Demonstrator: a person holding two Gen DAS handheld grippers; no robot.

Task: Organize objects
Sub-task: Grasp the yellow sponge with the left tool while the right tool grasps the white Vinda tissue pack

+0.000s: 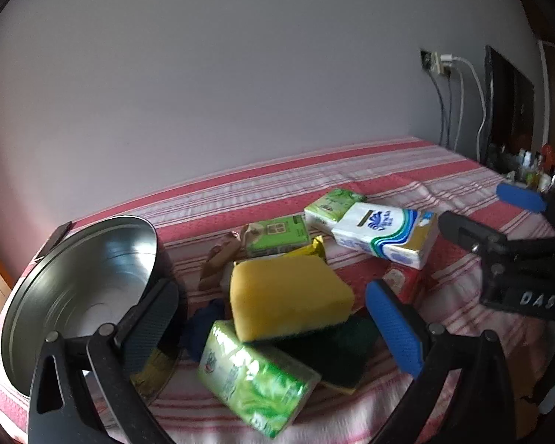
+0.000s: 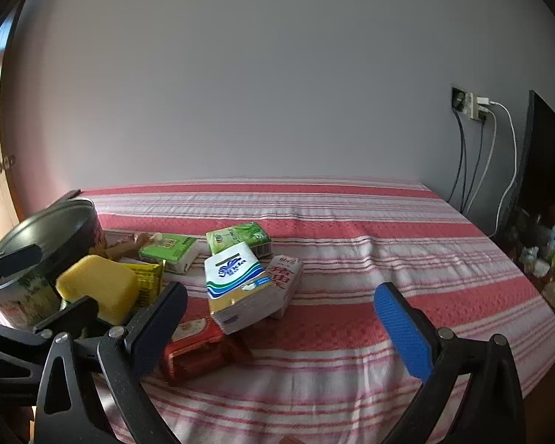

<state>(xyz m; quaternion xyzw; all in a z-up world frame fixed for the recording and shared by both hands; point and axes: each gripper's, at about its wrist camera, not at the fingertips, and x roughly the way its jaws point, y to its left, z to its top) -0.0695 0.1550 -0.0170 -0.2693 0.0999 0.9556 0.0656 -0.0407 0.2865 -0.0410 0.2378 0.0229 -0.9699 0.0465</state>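
A pile of small packs lies on the striped cloth. In the left wrist view a yellow sponge (image 1: 288, 296) with a green scouring side rests on a green tissue pack (image 1: 255, 373), between my open left gripper's (image 1: 273, 329) fingers. A metal tin (image 1: 81, 288) stands open at the left. A white-and-blue tissue pack (image 1: 384, 236) lies behind. My right gripper (image 2: 281, 329) is open and empty, above a red pack (image 2: 199, 344) and near the white-and-blue tissue pack (image 2: 240, 288). The sponge (image 2: 100, 288) and tin (image 2: 44, 244) show at its left.
Two more green packs (image 2: 170, 251) (image 2: 240, 236) and a white carton with red writing (image 2: 285, 281) lie in the pile. The red-striped cloth (image 2: 388, 259) stretches right. Cables (image 2: 499, 170) hang from a wall socket; clutter (image 2: 547, 259) sits beyond the right edge.
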